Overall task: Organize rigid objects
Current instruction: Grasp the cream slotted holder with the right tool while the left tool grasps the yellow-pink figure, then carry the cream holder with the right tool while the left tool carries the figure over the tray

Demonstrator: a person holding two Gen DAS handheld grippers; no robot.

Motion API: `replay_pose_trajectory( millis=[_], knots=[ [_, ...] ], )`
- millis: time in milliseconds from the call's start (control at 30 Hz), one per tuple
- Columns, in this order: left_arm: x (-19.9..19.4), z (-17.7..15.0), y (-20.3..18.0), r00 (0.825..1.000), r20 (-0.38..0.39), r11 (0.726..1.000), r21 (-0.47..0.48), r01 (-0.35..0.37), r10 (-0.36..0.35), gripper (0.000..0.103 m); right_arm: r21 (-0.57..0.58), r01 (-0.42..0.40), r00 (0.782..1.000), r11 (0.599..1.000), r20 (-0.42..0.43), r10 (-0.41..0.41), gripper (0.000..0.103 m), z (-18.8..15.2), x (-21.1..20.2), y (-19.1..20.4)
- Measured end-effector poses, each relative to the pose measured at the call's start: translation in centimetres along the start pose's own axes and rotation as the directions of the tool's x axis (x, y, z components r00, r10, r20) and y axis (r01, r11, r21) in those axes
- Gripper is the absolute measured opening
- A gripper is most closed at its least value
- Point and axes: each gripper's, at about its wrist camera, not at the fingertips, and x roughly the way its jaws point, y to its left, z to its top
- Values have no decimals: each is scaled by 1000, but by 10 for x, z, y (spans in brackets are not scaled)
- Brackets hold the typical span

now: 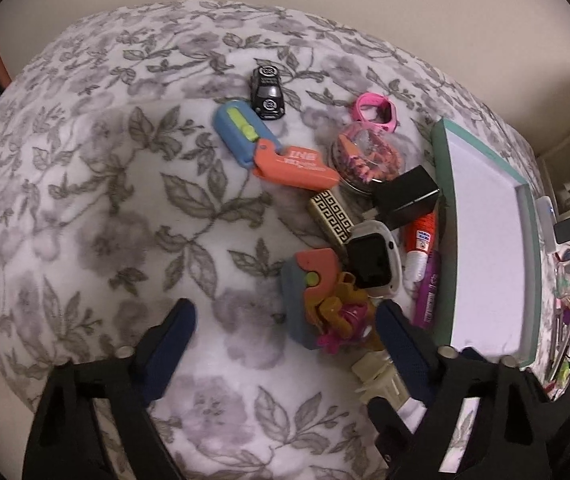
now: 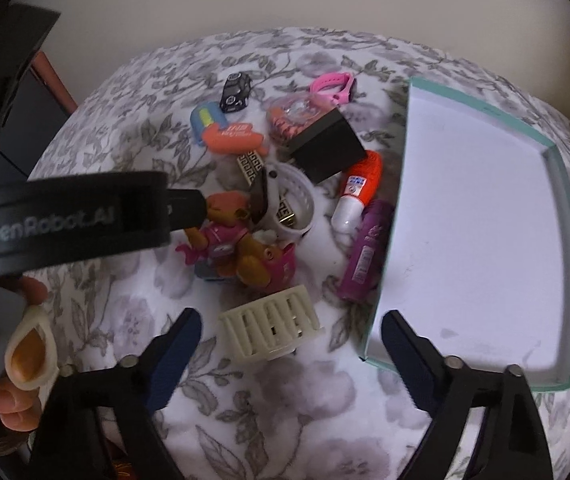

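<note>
Floral grey-and-white cloth (image 1: 105,200) covers the whole working surface, with a plain beige wall behind it along the top of both views. Next in size is the shallow box (image 2: 485,220) with a teal rim and bare white floor, lying at the right of both frames; nothing sits in it. Both grippers hang over the cloth, pointing steeply down. The left gripper (image 1: 285,332) stands with its blue-padded fingers apart and nothing between them, the right-hand finger just beside the pile; seen from the right wrist its black body crosses the left of the frame, with a hand (image 2: 21,360) under it. The right gripper (image 2: 291,340) is likewise spread wide, gripping nothing, a cream ribbed block (image 2: 271,330) lying in the gap at lower centre. The pile of small objects sits on the cloth just left of the box: a black cube-shaped charger (image 1: 407,196) at centre right, a clear round tub of pink and orange bits (image 1: 365,156) above it, an orange and blue folding toy (image 1: 277,152) at upper centre, a white-cased watch (image 1: 373,258), a purple tube (image 2: 365,252) and a red-and-white tube (image 2: 359,192) against the box wall, a brown and pink puppy figure (image 2: 241,252) near the middle, a patterned black-and-cream bar (image 1: 331,216), a pink strap (image 1: 375,114) and a little black car (image 1: 267,92) farthest up.
</note>
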Motion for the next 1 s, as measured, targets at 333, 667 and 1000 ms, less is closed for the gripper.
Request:
replay_pose_trajectory(
  millis=[333, 667, 1000],
  knots=[
    [14, 2, -11, 999, -16, 998, 30, 49, -48, 67, -22, -18, 999, 1000, -32, 17, 74, -2, 10, 5],
    [25, 2, -22, 994, -40, 992, 64, 107, -105, 39, -18, -39, 997, 999, -61, 38, 60, -1, 20, 4],
    [16, -1, -14, 991, -19, 991, 25, 131, -130, 39, 18, -56, 998, 998, -36, 57, 60, -3, 12, -3]
  ],
)
